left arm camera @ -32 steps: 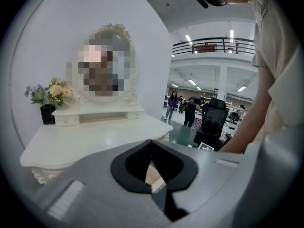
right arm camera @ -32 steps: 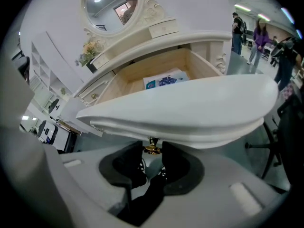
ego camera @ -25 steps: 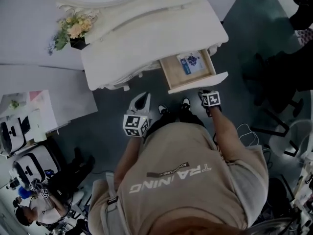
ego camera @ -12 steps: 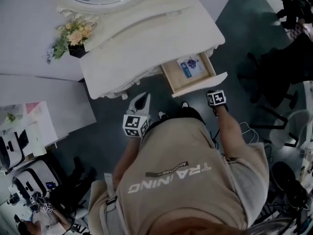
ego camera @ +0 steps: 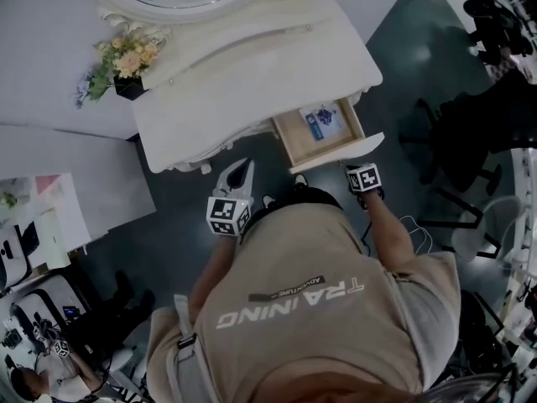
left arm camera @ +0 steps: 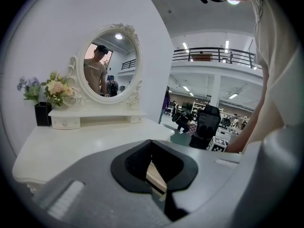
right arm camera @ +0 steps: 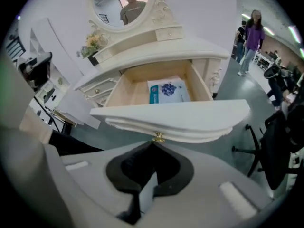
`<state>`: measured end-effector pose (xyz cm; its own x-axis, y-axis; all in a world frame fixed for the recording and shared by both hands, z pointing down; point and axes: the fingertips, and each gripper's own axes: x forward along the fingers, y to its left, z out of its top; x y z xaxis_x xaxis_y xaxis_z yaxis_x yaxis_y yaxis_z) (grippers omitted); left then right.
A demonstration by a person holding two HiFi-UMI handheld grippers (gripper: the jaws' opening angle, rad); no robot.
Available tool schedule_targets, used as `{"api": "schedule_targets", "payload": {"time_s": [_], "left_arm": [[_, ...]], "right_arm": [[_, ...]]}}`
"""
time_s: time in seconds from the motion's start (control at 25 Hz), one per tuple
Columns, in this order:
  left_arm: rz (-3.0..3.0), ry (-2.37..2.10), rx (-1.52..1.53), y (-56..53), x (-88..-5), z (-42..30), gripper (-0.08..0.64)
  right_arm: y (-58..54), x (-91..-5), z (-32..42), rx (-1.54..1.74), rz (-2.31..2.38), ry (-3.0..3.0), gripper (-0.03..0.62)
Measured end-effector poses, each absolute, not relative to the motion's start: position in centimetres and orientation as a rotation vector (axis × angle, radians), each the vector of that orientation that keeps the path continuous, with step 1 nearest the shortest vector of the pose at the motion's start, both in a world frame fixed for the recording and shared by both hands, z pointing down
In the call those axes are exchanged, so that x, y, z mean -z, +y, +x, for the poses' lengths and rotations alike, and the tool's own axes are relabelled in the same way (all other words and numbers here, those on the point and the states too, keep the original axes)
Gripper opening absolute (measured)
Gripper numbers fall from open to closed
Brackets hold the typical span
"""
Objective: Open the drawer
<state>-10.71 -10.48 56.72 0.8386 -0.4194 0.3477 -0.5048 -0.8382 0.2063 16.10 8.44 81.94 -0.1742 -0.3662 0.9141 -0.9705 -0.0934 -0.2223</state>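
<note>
Right gripper (right arm camera: pixel 153 146) is just clear of the knob (right arm camera: pixel 158 137), jaws now closed together and empty. The drawer (ego camera: pixel 294 133) stands pulled out, so I judge the task done. Left gripper (ego camera: pixel 240 168) likewise closed, holding nothing.

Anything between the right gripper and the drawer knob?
Nothing visible. The right gripper, jaws shut and empty, points straight at the gold knob on the front of the drawer, tips right at it. The drawer already stands pulled out.

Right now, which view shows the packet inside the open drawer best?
The right gripper view: it looks straight into the drawer, with the blue-and-white packet large and unobstructed. The head view shows it small, from above. The left gripper view misses it.
</note>
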Motion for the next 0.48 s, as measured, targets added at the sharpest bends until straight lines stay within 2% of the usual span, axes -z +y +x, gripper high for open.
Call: {"api": "schedule_targets", "payload": {"time_s": [0.48], "left_arm": [[2.74, -0.874, -0.353, -13.4, -52.6, -7.8, -0.002]], "right_arm": [[-2.4, -63.6, 12.8, -0.819, 1.407, -2.056, 0.003]]}}
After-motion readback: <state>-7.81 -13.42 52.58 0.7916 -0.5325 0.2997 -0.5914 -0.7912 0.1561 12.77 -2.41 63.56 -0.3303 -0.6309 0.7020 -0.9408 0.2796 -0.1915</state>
